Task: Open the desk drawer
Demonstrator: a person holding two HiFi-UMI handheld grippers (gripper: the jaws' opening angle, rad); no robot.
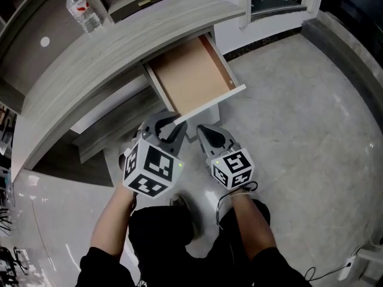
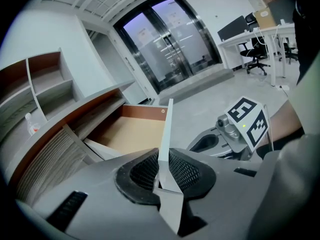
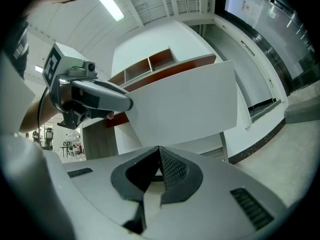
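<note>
Head view shows the drawer pulled well out from under the grey desk, its wooden bottom showing. The left gripper has its 2 jaws clamped on the thin white drawer front, near its left end. Beside it the right gripper is clenched on nothing, seemingly just clear of the panel. 1 water bottle sits on the desk.

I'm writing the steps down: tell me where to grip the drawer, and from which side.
The front panel, at its top edge, from above on the room side: it is thin, upright and shows no handle. The left gripper pinches it so, near one end.
</note>
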